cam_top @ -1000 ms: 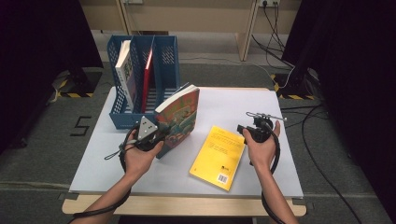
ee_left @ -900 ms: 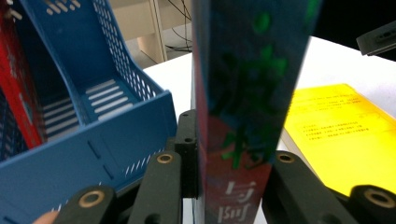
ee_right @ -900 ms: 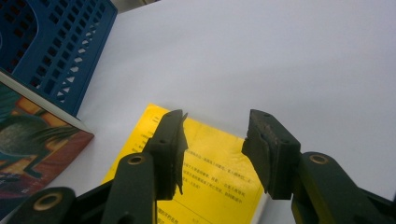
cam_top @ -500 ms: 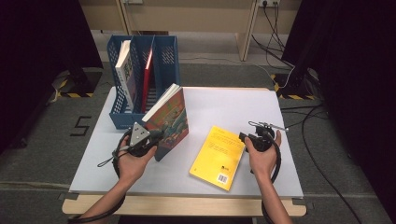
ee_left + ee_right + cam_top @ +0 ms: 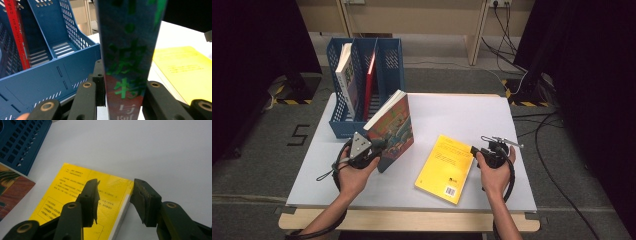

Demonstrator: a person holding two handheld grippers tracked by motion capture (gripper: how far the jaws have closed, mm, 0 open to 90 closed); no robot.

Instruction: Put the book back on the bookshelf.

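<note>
A colourful illustrated book (image 5: 393, 131) stands upright on its edge on the white table (image 5: 452, 112), just right of the blue file rack (image 5: 362, 87). My left gripper (image 5: 373, 150) is shut on the book's spine (image 5: 126, 57), near its lower end. A yellow book (image 5: 446, 167) lies flat on the table to the right. My right gripper (image 5: 475, 150) is open at that yellow book's (image 5: 82, 195) right edge, one jaw above the cover and the other past the edge, not closed on it.
The blue rack (image 5: 47, 62) has three slots; a white-edged book (image 5: 346, 70) leans in the left slot and a red one (image 5: 369, 82) in the middle. Its right slot (image 5: 389, 75) is bare. Cables (image 5: 517, 75) lie on the floor at the back right.
The colourful book has been tipped up from leaning to nearly upright and drawn left, closer to the rack. The right gripper has drifted a little toward the near edge, beside the yellow book.
</note>
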